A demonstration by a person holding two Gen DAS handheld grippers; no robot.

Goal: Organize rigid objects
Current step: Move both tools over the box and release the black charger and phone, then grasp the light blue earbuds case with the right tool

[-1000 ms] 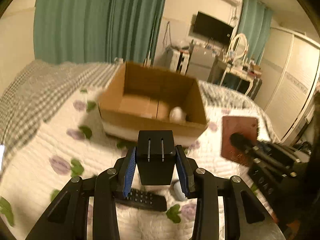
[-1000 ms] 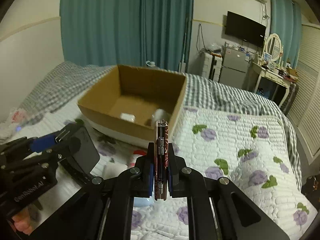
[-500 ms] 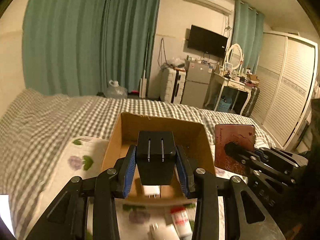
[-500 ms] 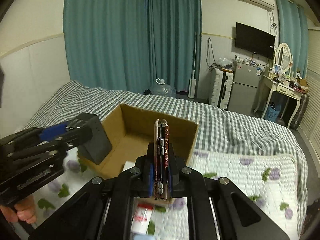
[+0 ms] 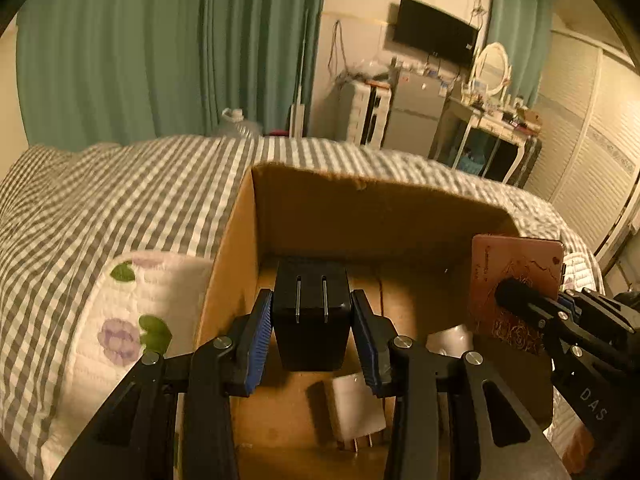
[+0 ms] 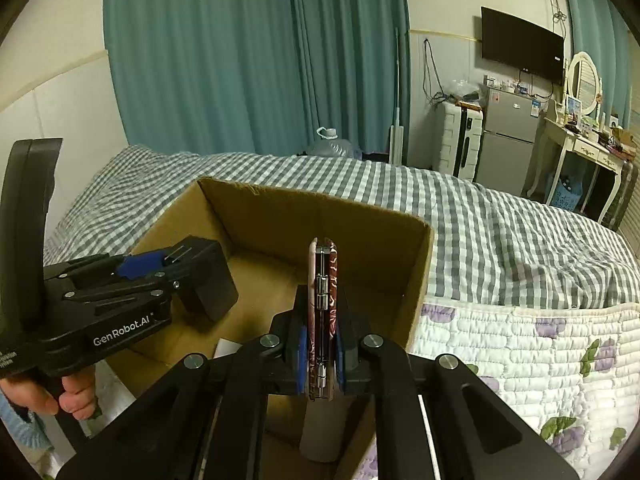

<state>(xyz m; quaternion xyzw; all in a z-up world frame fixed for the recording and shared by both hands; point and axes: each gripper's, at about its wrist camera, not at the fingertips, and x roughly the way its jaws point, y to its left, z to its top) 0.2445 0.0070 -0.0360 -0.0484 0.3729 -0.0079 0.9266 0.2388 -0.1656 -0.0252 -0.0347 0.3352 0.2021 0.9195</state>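
My left gripper (image 5: 311, 322) is shut on a black plug adapter (image 5: 310, 316) and holds it over the open cardboard box (image 5: 360, 208). It shows at the left of the right wrist view (image 6: 168, 264). My right gripper (image 6: 320, 332) is shut on a thin reddish-brown case (image 6: 322, 304), held edge-on over the box (image 6: 416, 280). The case shows in the left wrist view (image 5: 516, 276) at the box's right side. A white charger (image 5: 354, 408) and a whitish round object (image 5: 448, 340) lie on the box floor.
The box sits on a bed with a grey checked sheet (image 6: 500, 220) and a white floral quilt (image 6: 520, 344). Teal curtains (image 6: 256, 60), a small fridge (image 6: 508, 140), a TV and a dressing table stand beyond the bed.
Both grippers moved forward and down with their objects. They now hang over the box opening, and the box fills much more of both views.
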